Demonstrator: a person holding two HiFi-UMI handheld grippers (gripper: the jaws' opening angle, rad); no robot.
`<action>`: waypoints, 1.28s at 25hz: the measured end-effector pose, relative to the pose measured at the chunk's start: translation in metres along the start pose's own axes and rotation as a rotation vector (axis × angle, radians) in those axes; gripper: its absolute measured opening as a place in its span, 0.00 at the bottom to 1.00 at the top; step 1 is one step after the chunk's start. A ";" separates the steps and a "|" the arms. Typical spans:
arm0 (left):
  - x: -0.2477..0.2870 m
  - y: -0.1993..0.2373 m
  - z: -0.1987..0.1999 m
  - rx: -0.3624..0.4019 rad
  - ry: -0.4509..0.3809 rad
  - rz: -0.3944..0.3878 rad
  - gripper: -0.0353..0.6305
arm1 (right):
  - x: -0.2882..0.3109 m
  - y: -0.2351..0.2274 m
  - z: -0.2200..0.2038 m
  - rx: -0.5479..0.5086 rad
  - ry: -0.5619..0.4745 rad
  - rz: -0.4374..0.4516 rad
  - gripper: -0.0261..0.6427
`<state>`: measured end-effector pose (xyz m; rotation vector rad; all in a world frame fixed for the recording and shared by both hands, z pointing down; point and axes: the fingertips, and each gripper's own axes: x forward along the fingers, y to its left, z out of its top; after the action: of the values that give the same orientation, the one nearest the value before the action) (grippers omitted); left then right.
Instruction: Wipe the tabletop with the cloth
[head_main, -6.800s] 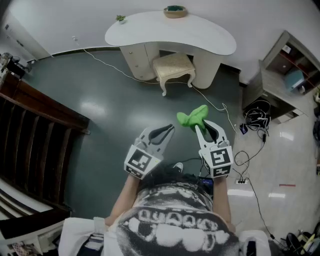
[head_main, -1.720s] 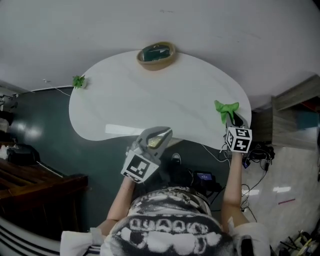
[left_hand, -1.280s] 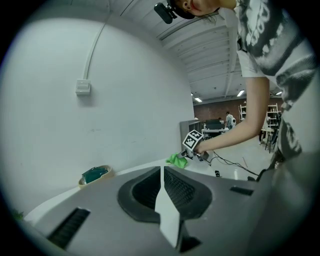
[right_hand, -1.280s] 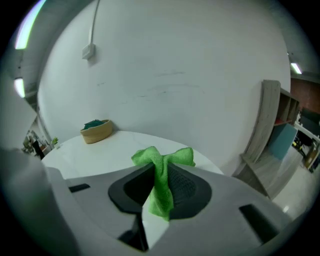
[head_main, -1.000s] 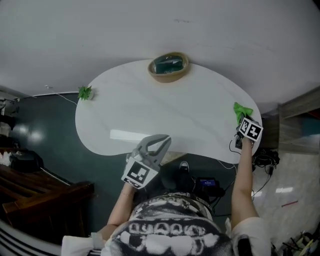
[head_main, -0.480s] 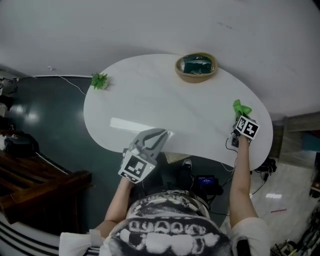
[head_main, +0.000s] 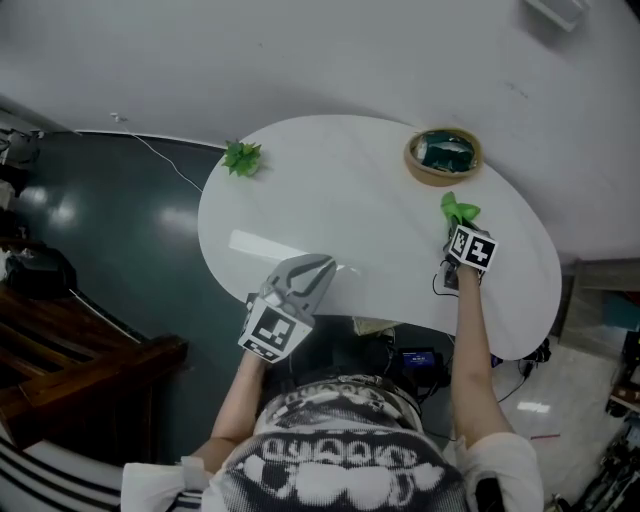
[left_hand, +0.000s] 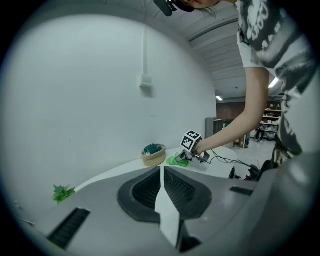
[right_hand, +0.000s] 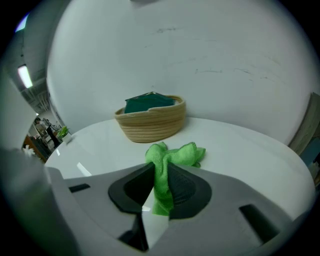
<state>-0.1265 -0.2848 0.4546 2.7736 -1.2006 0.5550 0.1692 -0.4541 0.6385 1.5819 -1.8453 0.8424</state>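
Head view: white kidney-shaped tabletop (head_main: 340, 200) seen from above. The right gripper (head_main: 459, 224) reaches over the right part of the tabletop, close to the far edge. The green cloth (head_main: 458, 209) is bunched at its tip and lies on the surface. Just beyond the cloth, at the far right edge, stands a woven basket (head_main: 443, 158) with something dark green inside. A small green plant (head_main: 241, 158) sits at the far left edge, well apart from the cloth. The left gripper (head_main: 322, 266) is over the near edge of the tabletop, well away from the cloth.

Left gripper view: the two jaws are pressed together with nothing between them. Past them lie the tabletop, the plant at the left and the basket. Beside the basket is the right gripper with its marker cube (left_hand: 190, 140), the cloth under its tip.

Right gripper view: the jaws are closed on the cloth. A fold of it is pinched between them and the rest spreads forward onto the tabletop. The basket stands right behind the cloth, near it but not touching, against a pale wall (right_hand: 200, 50)
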 end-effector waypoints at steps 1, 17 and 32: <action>-0.006 0.008 -0.003 -0.002 0.000 0.008 0.08 | 0.004 0.018 0.003 -0.008 0.002 0.012 0.16; -0.131 0.129 -0.083 -0.097 0.053 0.240 0.08 | 0.049 0.343 0.010 -0.211 0.058 0.332 0.16; -0.215 0.139 -0.125 -0.172 0.102 0.398 0.08 | 0.031 0.541 -0.046 -0.383 0.120 0.586 0.16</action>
<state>-0.3991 -0.2065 0.4843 2.3443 -1.6982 0.5795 -0.3696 -0.3817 0.6367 0.7465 -2.2486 0.7370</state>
